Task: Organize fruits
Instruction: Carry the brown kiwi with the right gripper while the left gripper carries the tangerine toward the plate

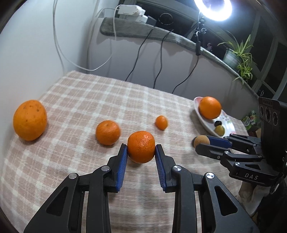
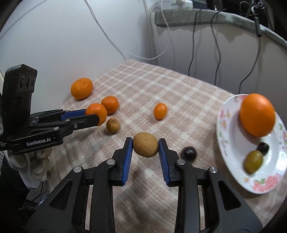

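My left gripper [image 1: 141,149] is shut on a mandarin [image 1: 141,146], held just above the checked cloth; it also shows in the right wrist view [image 2: 96,115]. My right gripper [image 2: 145,147] is shut on a round tan fruit [image 2: 145,147], also seen in the left wrist view [image 1: 201,141]. A floral white plate [image 2: 231,143] at the right holds a large orange [image 2: 257,114], a green-yellow fruit [image 2: 253,161] and a dark fruit [image 2: 263,148]. On the cloth lie a big spotted orange [image 1: 29,119], a mandarin [image 1: 107,132] and a small kumquat [image 1: 161,122].
A small brown fruit [image 2: 112,125] and a dark round fruit [image 2: 188,152] lie on the cloth near my right gripper. Cables [image 1: 138,53] hang down the wall behind the table. A ring light [image 1: 213,8] and a potted plant [image 1: 238,57] stand at the back right.
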{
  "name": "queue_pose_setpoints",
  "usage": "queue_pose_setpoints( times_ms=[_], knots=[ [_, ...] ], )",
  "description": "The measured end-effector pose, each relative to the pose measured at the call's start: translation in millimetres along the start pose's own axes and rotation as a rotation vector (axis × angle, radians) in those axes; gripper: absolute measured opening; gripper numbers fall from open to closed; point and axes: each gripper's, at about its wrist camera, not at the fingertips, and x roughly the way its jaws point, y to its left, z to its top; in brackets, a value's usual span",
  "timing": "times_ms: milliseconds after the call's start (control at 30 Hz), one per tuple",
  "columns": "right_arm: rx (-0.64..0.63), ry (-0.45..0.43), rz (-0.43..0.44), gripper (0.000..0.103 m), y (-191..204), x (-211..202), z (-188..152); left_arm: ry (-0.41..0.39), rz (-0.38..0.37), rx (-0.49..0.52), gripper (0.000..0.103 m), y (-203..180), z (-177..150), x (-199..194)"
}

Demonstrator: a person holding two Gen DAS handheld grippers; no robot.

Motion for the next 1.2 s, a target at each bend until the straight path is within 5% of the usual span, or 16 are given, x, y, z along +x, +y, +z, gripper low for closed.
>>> queue_pose_setpoints(
  times_ms=[700,1200],
  knots=[
    [0.118,-0.107,-0.185,0.031,-72,-90,-27,-0.015,-0.143,0.118,0.029,-82,22,14],
    [0.169,-0.107,-0.257,0.031,-115,-107,-41,0.026,-0.200,0.194,0.029,-130,29,40]
  ],
)
